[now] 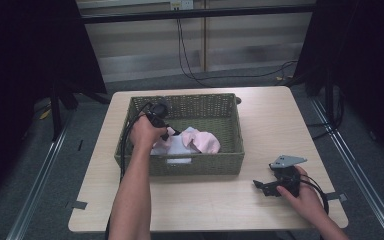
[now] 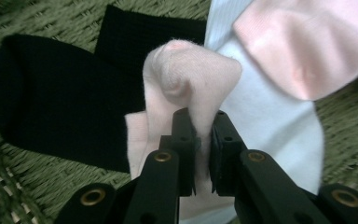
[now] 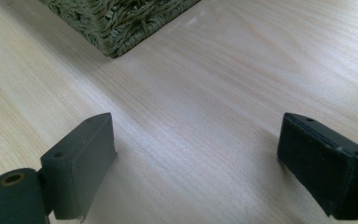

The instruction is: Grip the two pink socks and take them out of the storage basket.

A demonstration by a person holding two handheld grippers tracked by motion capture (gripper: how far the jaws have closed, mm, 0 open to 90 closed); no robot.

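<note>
A green wicker basket (image 1: 230, 150) stands mid-table and holds a heap of socks. My left gripper (image 1: 166, 131) reaches down into it and is shut on a pale pink sock (image 2: 186, 74), pinched in a fold between the jaws. Under that sock lie a black sock (image 2: 56, 102), a light blue sock (image 2: 270, 112) and another pink sock (image 2: 307, 42). In the high view the pink socks (image 1: 205, 142) show at the basket's middle. My right gripper (image 1: 261, 187) rests open on the bare table (image 3: 205, 102) near the front right, with nothing between its jaws.
The basket's near corner (image 3: 116, 28) lies just ahead of the right gripper. Bare wooden tabletop (image 1: 275, 120) surrounds the basket. Cables (image 1: 190, 60) hang at the back, and black curtains flank both sides.
</note>
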